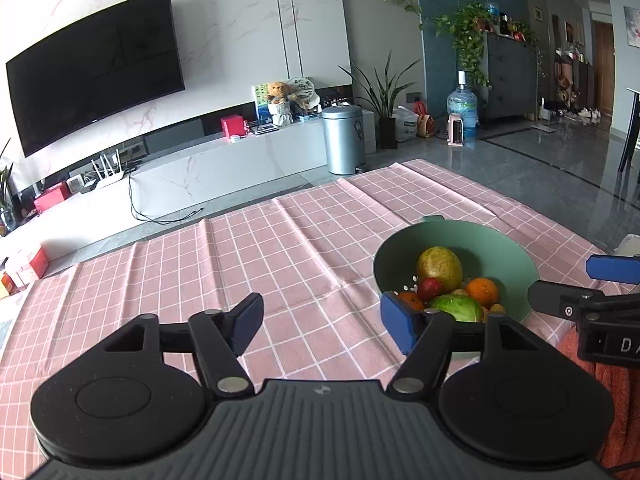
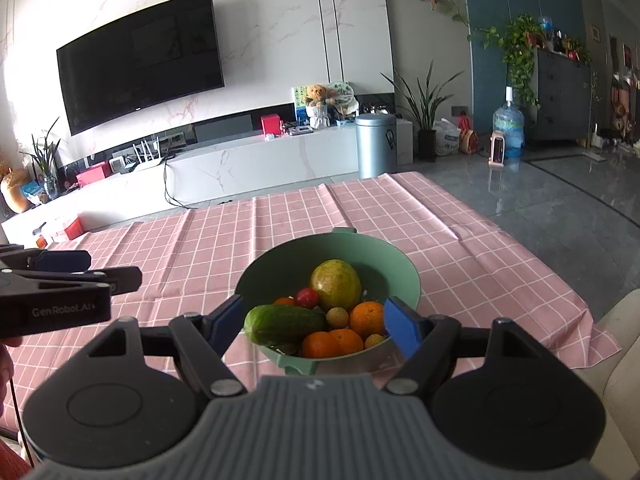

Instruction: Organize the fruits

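Observation:
A green bowl point(image 2: 404, 276) stands on the pink checked tablecloth point(image 2: 240, 248). It holds a yellow-green mango point(image 2: 335, 284), a green cucumber point(image 2: 286, 323), several oranges point(image 2: 366, 318), a small red fruit point(image 2: 307, 297) and small yellow fruits. My right gripper point(image 2: 316, 324) is open and empty, its fingers either side of the bowl's near rim. My left gripper point(image 1: 322, 320) is open and empty over bare cloth, left of the bowl point(image 1: 500, 248). The left gripper shows at the left edge of the right wrist view point(image 2: 80, 272), the right gripper at the right edge of the left wrist view point(image 1: 580, 292).
Beyond the table's far edge are a TV stand point(image 2: 260, 160), a grey bin point(image 2: 376, 150), plants and a water bottle point(image 2: 508, 128) on the grey floor. A beige cushion point(image 2: 616, 340) lies at the right of the table.

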`<state>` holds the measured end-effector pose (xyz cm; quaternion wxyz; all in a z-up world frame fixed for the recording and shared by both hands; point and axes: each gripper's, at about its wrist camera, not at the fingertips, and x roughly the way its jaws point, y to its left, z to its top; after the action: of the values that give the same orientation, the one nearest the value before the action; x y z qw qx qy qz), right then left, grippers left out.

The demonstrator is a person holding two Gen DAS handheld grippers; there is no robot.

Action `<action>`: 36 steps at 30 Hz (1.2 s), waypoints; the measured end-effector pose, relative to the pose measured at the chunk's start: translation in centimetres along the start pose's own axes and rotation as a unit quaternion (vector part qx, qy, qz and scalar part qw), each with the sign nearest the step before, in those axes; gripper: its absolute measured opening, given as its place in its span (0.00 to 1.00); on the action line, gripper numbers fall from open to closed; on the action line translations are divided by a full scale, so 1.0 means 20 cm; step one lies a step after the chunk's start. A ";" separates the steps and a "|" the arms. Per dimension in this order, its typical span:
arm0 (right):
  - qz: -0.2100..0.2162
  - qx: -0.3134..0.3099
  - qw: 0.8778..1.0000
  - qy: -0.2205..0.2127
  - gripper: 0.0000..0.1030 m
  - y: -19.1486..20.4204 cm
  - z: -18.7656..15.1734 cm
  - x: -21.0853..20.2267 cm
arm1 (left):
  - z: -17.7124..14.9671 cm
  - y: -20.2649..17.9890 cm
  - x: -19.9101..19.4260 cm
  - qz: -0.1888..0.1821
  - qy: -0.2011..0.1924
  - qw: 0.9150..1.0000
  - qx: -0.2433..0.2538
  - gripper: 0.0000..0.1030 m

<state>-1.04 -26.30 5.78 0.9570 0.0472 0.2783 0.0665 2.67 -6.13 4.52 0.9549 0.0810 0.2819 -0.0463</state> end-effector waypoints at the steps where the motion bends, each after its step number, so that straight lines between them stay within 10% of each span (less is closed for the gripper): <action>1: -0.001 -0.007 1.000 -0.004 0.76 0.01 -0.02 -0.01 | -0.03 -0.01 0.00 0.001 -0.003 1.000 -0.003 0.80; 36: -0.013 -0.038 0.999 -0.014 0.81 0.10 -0.16 0.03 | -0.25 0.07 0.03 0.034 0.039 0.998 -0.027 0.81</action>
<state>-2.54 -24.04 2.97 0.9626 0.0082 0.2629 0.0644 0.68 -3.80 0.37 0.9460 0.0664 0.3172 -0.0029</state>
